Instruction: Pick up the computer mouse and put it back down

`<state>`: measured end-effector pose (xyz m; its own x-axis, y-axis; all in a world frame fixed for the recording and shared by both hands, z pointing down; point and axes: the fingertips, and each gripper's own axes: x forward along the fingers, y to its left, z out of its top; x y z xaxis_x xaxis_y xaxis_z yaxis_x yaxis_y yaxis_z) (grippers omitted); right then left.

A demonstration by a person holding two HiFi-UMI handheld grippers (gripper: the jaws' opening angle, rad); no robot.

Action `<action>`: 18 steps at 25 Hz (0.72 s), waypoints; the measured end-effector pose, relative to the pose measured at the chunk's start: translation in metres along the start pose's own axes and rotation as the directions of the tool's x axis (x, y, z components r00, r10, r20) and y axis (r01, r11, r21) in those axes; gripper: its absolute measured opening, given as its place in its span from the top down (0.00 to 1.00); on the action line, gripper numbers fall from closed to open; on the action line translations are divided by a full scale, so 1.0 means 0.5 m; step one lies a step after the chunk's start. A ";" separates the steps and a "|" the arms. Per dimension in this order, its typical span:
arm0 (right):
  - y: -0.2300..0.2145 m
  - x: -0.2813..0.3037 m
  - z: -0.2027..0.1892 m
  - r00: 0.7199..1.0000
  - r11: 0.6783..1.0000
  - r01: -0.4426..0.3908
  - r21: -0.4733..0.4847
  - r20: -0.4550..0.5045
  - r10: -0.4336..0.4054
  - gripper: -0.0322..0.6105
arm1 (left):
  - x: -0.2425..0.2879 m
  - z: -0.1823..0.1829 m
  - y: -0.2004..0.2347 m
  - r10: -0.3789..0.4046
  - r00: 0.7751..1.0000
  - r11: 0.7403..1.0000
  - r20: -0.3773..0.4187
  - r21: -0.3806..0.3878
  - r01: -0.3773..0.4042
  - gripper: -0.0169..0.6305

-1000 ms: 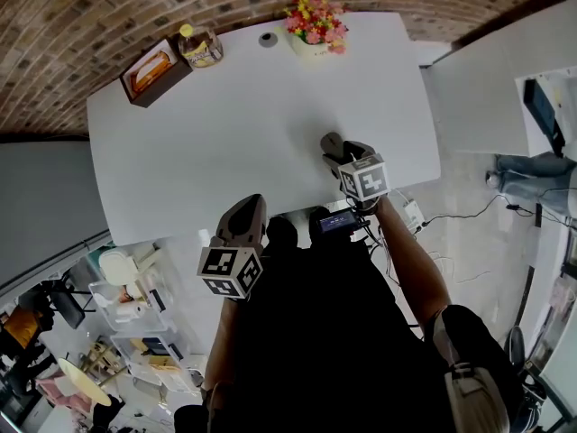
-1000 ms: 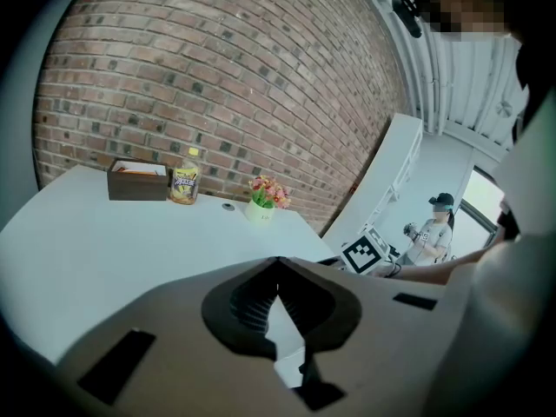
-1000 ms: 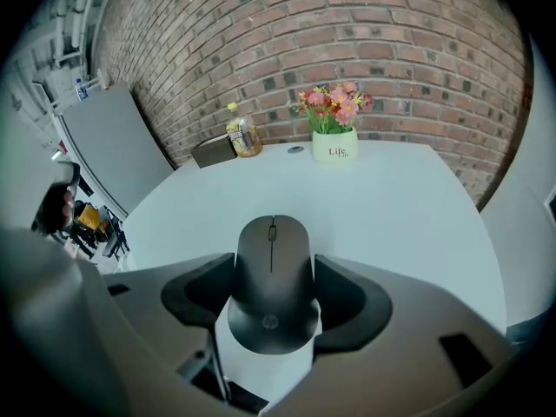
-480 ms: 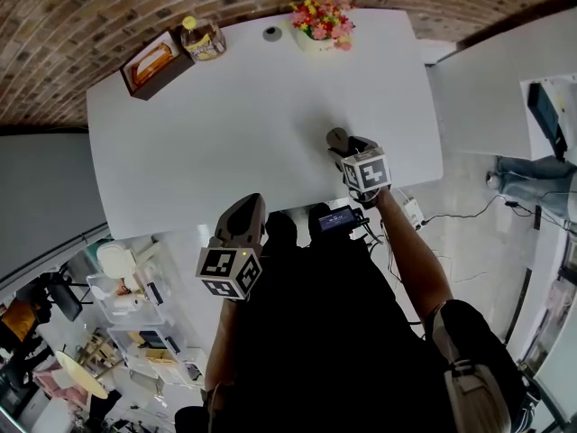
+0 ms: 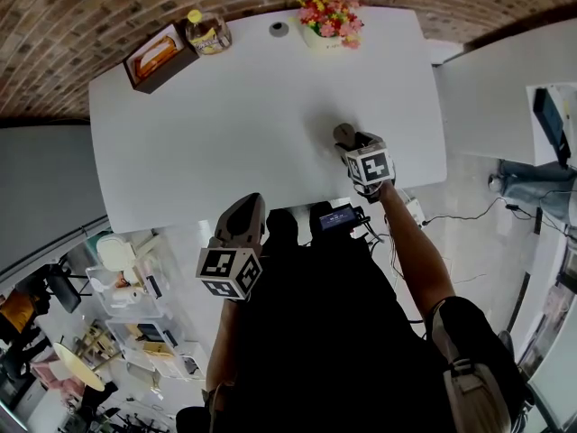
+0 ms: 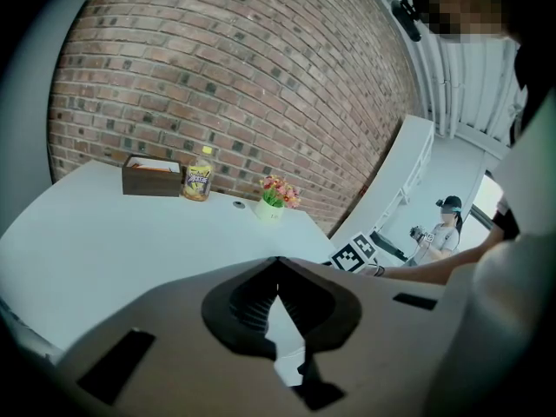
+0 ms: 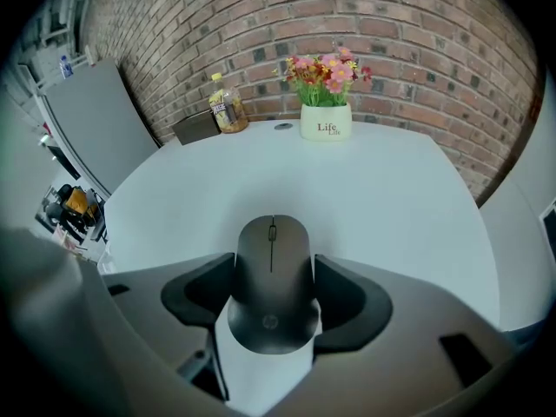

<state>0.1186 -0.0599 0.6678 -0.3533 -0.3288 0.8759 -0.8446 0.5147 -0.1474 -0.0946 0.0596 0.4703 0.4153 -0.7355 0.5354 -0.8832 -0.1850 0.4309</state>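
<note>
**Our right tool (image 7: 273, 278) edges in over the counter (image 5: 225, 124), mouse (image 5: 343, 134) in its grip**

Since a second ago our right tool has shifted a little farther in from the counter's near edge, and the mouse sits at its tip as before. Our left tool (image 6: 278, 266) has kept its place, off the counter's near edge.

We see the right tool's jaws standing wide, one pad against each long side of the dark grey mouse. No counter shows between pad and mouse. The mouse points away from us, its scroll wheel toward the flower pot (image 7: 326, 120), over the counter's near right part. We cannot tell whether its underside touches the surface. The left tool's jaws are closed tip to tip, with nothing between them. Along the far edge stand a brown box (image 5: 155, 59), a bottle (image 5: 206, 36) and the flower pot.
</note>
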 end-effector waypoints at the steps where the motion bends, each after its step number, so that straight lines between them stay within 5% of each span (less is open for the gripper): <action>1: -0.003 0.003 -0.001 1.000 1.000 0.003 -0.001 -0.005 -0.003 0.48 | 0.001 0.001 0.001 0.001 1.000 1.000 0.000 -0.001 -0.001 0.95; 18: -0.025 0.039 -0.020 0.996 0.998 0.038 -0.045 -0.077 -0.041 0.48 | 0.002 0.003 0.010 0.018 1.000 1.000 -0.005 -0.017 -0.018 0.95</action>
<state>0.1263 -0.0650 0.6915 -0.2864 -0.2877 0.9139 -0.8381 0.5374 -0.0934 -0.0988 0.0571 0.4719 0.4001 -0.7356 0.5466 -0.8868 -0.1601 0.4336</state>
